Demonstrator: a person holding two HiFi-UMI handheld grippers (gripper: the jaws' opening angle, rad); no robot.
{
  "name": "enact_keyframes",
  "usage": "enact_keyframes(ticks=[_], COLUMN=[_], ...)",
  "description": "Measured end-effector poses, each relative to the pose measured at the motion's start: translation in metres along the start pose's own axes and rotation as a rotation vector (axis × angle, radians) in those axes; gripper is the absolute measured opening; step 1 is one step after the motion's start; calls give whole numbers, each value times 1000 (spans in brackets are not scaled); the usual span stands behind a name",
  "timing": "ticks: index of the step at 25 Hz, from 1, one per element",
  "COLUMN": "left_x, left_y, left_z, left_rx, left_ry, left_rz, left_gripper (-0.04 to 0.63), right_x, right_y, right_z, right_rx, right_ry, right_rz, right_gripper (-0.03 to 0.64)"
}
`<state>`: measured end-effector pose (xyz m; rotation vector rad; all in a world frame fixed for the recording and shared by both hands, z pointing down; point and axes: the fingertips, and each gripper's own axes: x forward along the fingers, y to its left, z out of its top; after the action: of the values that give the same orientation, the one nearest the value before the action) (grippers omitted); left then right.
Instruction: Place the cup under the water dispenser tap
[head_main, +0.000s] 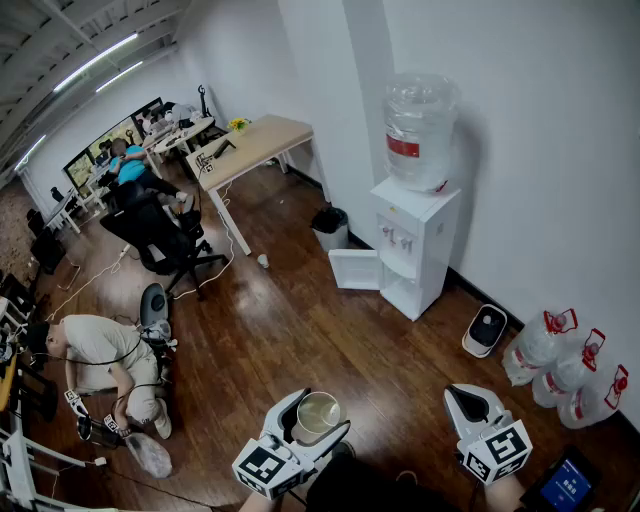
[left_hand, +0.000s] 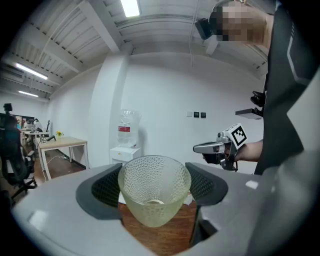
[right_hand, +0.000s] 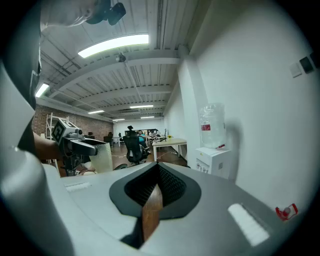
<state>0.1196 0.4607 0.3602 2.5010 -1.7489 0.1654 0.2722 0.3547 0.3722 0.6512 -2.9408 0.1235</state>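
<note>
A clear dimpled glass cup (head_main: 315, 405) sits upright between the fingers of my left gripper (head_main: 322, 414), low in the head view. In the left gripper view the cup (left_hand: 152, 200) fills the gap and both dark pads press its sides; the left gripper (left_hand: 155, 185) is shut on it. My right gripper (head_main: 468, 395) hangs to the right, its jaws together and empty, and so it shows in its own view (right_hand: 158, 172). The white water dispenser (head_main: 415, 245) with its bottle (head_main: 418, 130) stands against the wall well ahead, also in the gripper views (left_hand: 125, 145) (right_hand: 216, 155).
The dispenser's lower door (head_main: 357, 268) hangs open to the left. A black bin (head_main: 330, 225) is beside it and a small white device (head_main: 487, 327) lies on the floor. Spare water bottles (head_main: 570, 370) lie at the right wall. A desk (head_main: 255, 145), an office chair (head_main: 160, 235) and a crouching person (head_main: 100, 345) are to the left.
</note>
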Motion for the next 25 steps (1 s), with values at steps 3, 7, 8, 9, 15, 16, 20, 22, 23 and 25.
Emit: enact_keyframes(ticks=[3, 7, 8, 9, 15, 16, 20, 22, 23, 25], left_x=[8, 16, 17, 19, 30, 31, 38, 43, 45, 52], left_y=[32, 94, 109, 124, 191, 200, 237, 252, 258, 270], left_z=[-7, -5, -4, -2, 1, 1, 0, 3, 4, 1], left_rx=[-15, 7, 10, 6, 20, 20, 7, -10, -17, -26], left_ry=[-11, -15, -17, -19, -39, -41, -33, -42, -46, -36], left_rz=[-15, -36, -43, -49, -132, -150, -188, -196, -200, -206], left_gripper=[281, 281, 281, 281, 281, 281, 281, 281, 281, 281], right_x=[35, 88, 101, 114, 193, 206, 246, 260, 267, 279], right_y=[-6, -10, -11, -12, -7, -7, -5, -6, -7, -11], right_z=[1, 17, 20, 23, 37, 38, 42, 43, 42, 42], right_rx=[-29, -43, -40, -34, -29, -24, -5, 2, 3, 8], right_ry=[10, 10, 17, 21, 30, 35, 55, 76, 84, 94], right_rz=[-11, -40, -52, -64, -109, -119, -138, -142, -141, -146], right_gripper=[2, 2, 2, 2, 2, 2, 2, 2, 2, 2])
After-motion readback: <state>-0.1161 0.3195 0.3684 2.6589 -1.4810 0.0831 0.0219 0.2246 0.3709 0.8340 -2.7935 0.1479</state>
